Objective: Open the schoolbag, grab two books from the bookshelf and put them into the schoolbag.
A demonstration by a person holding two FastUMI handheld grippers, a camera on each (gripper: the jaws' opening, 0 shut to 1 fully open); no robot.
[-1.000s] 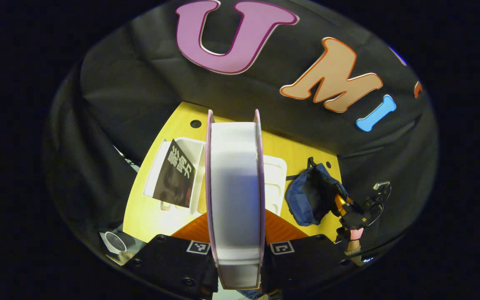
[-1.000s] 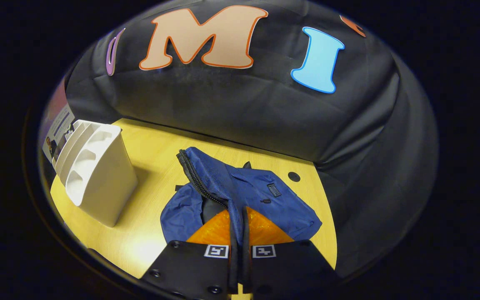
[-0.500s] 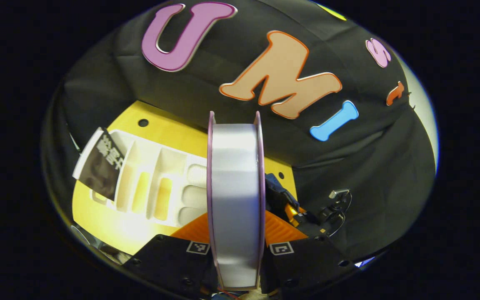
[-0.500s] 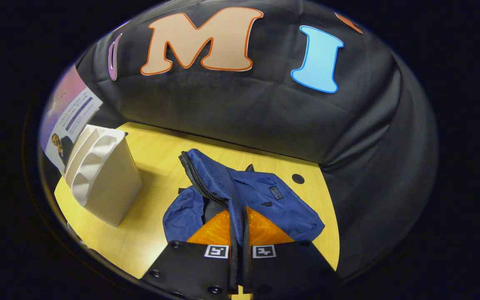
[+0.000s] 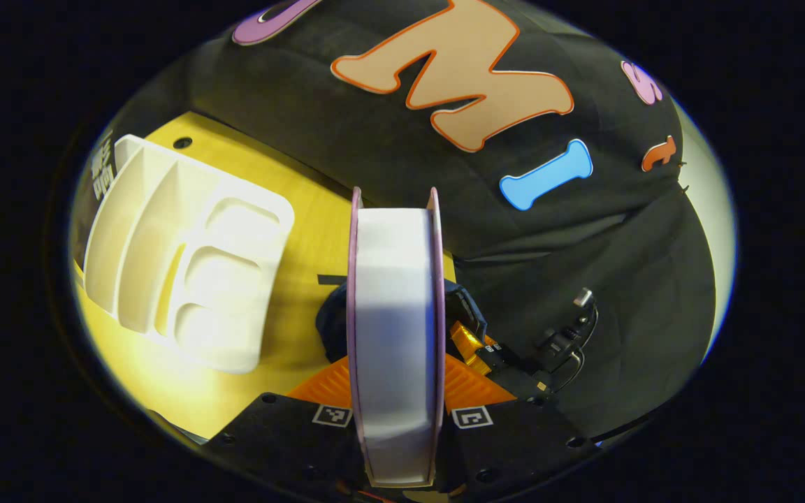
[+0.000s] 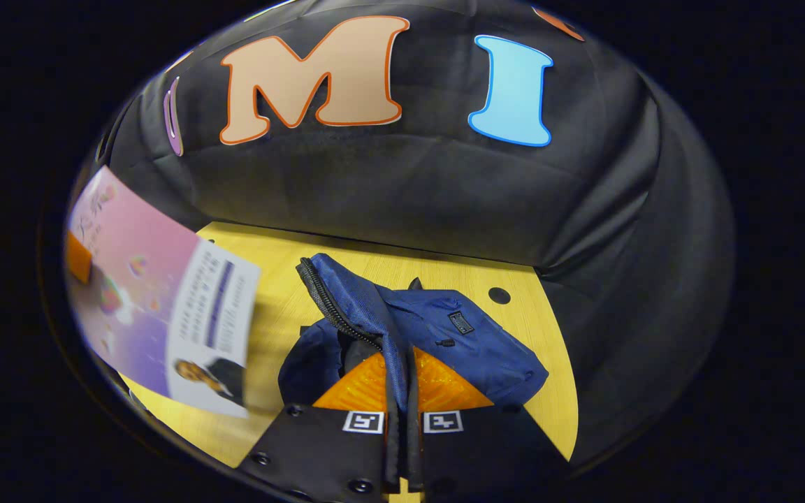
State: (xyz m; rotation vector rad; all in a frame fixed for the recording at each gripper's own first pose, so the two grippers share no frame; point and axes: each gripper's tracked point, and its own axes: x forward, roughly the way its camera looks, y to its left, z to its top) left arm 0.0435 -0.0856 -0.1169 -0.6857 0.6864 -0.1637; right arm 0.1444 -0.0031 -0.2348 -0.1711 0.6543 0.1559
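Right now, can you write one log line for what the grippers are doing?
left gripper: shut on book | right gripper: shut on schoolbag flap, bag open | bookshelf: on table

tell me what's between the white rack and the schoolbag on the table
In the left gripper view, only bare yellow table lies between the rack and the schoolbag. The book held by the left gripper hides most of the bag.

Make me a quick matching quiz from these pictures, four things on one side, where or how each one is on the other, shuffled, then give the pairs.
1. book
2. schoolbag
3. white bookshelf
4. right gripper

A. stands on the yellow table
B. held upright between the left gripper fingers
C. pinches the bag's flap
D. blue, lying unzipped on the table

Pairs: 1-B, 2-D, 3-A, 4-C
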